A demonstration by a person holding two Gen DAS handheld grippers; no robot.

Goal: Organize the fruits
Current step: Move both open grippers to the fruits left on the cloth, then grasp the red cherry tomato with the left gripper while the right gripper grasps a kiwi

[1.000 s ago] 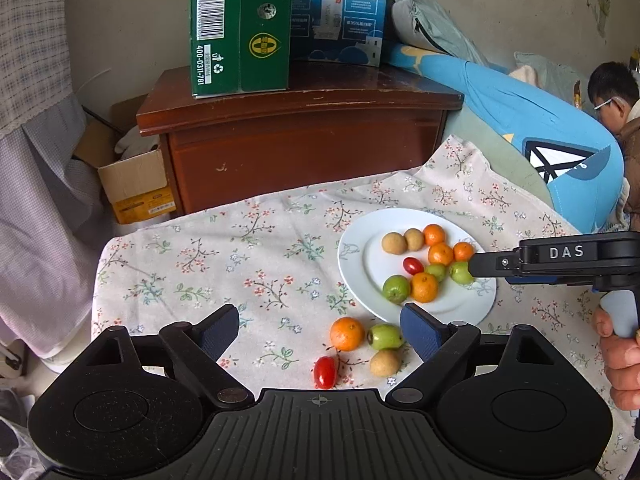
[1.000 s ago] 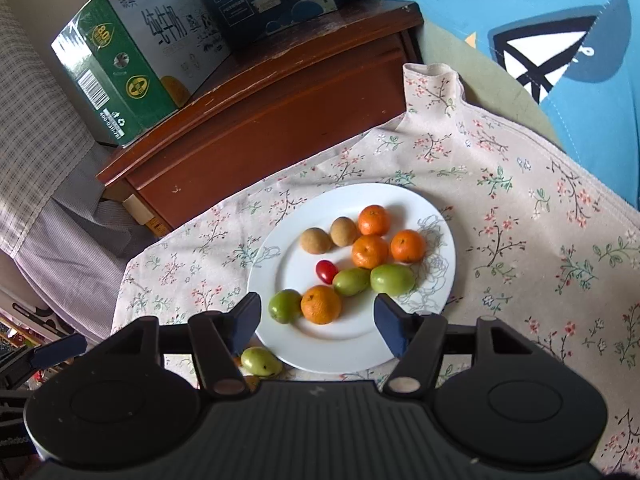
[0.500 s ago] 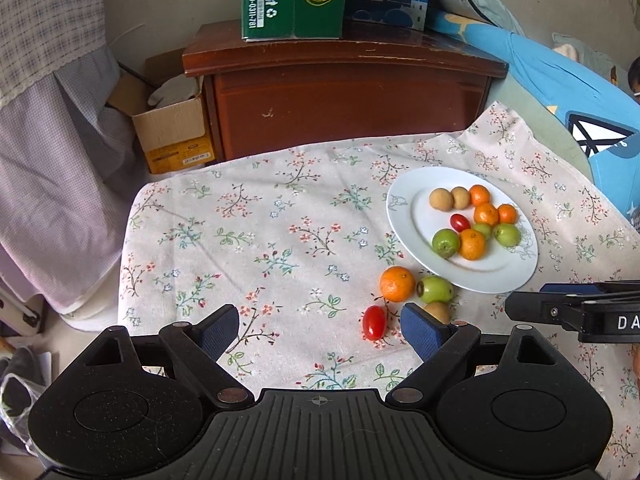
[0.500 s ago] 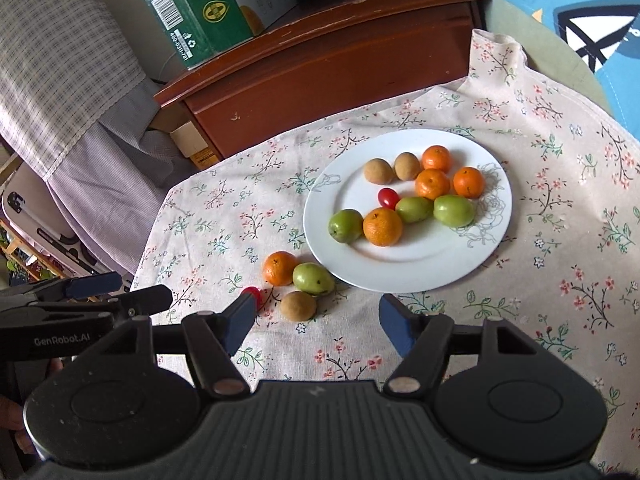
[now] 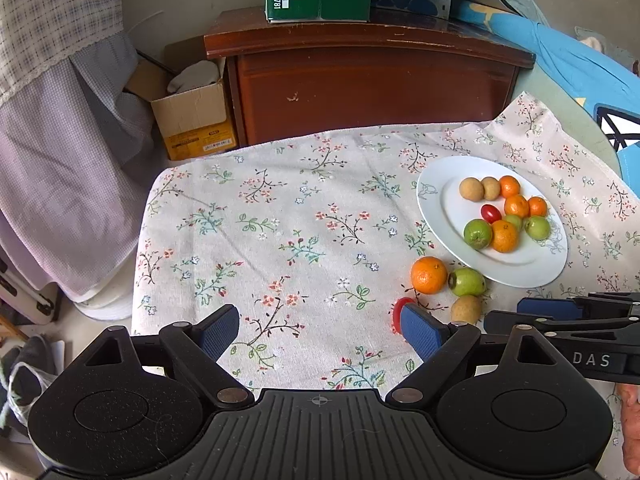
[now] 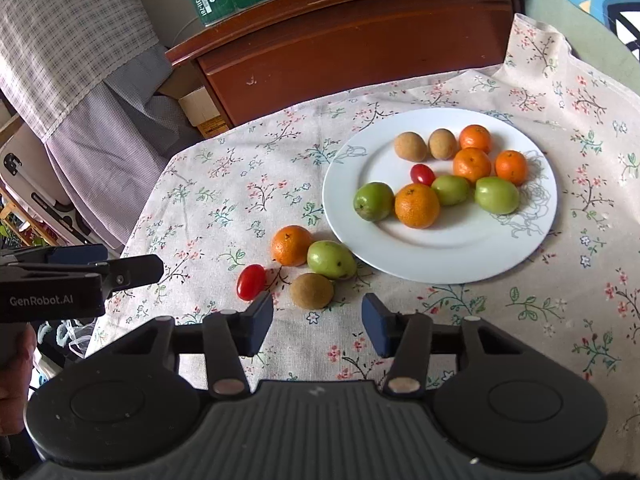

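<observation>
A white plate holds several oranges, green fruits, brown fruits and a cherry tomato. On the floral cloth beside it lie an orange, a green fruit, a brown fruit and a cherry tomato. My right gripper hovers just short of the brown fruit, its jaws closing with nothing between them. My left gripper stands wide open over bare cloth; its right finger half hides the tomato.
A wooden cabinet with green and blue cartons stands behind the table. A cardboard box sits on the floor at the left. A blue cushion lies at the right. A hand grips the left tool.
Both grippers drew back toward the near edge and sank. The right gripper swung left from the plate to the loose fruits and its jaws narrowed. The left jaws stayed wide.
</observation>
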